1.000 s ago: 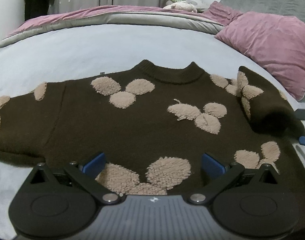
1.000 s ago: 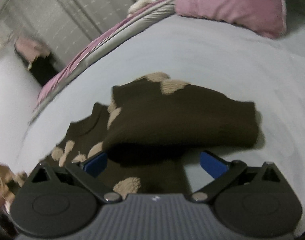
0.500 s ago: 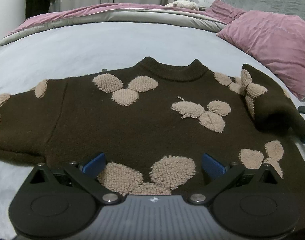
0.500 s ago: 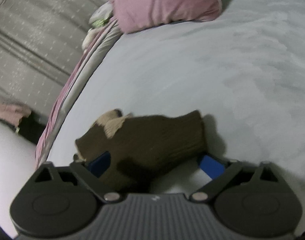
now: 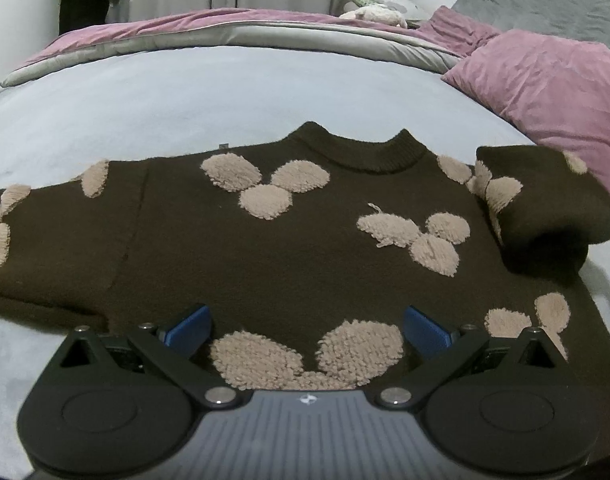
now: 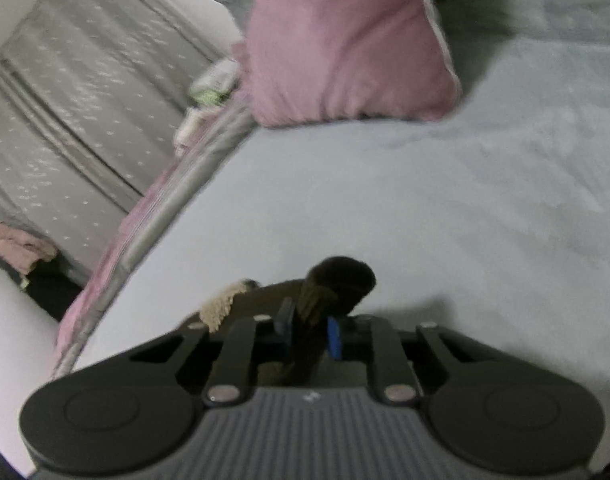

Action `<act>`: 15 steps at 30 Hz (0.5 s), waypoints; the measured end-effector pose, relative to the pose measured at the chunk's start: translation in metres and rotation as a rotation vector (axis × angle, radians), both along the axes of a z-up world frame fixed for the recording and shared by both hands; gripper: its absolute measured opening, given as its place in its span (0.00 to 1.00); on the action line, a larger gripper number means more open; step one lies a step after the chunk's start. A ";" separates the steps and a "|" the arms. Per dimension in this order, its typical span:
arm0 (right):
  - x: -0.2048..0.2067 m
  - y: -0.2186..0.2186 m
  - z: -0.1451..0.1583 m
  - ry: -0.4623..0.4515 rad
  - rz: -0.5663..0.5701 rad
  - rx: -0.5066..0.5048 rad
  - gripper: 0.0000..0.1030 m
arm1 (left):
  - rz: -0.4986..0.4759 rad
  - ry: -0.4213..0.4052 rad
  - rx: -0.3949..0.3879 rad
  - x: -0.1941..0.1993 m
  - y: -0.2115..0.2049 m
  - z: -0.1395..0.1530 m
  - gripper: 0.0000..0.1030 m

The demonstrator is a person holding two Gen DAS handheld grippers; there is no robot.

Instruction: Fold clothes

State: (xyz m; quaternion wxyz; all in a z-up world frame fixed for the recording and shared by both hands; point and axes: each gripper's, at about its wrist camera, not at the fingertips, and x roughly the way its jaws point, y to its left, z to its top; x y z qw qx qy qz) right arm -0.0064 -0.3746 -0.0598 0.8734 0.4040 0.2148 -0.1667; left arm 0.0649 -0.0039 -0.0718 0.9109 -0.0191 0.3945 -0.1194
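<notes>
A dark brown sweater (image 5: 233, 256) with fluffy beige patches lies flat on the pale blue bed, neck pointing away, in the left wrist view. Its right sleeve (image 5: 545, 208) is raised and folded inward at the right edge. My left gripper (image 5: 305, 324) hovers open over the sweater's hem, with nothing pinched between its blue pads. In the right wrist view my right gripper (image 6: 311, 330) is shut on the brown sleeve cuff (image 6: 337, 284), which bunches up between the blue pads. A beige patch (image 6: 221, 306) shows just left of it.
A pink pillow (image 5: 553, 92) lies at the right of the bed, also seen as the pink pillow (image 6: 345, 40) ahead of the right gripper. A folded pink and grey duvet (image 5: 225, 36) runs along the far side. Grey star-print curtains (image 6: 65, 120) hang behind.
My right gripper closed from wide open onto the sleeve cuff and swung round toward the pillow. The sleeve lifted a little. The left gripper stayed put and open.
</notes>
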 end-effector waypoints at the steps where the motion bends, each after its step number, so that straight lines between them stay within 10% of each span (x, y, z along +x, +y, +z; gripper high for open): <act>1: 0.002 0.004 0.005 -0.019 0.012 -0.016 0.12 | 0.002 -0.001 -0.001 0.000 0.001 0.001 1.00; 15: 0.028 0.069 0.039 -0.157 0.244 -0.100 0.12 | 0.052 -0.037 -0.130 0.018 0.033 0.009 1.00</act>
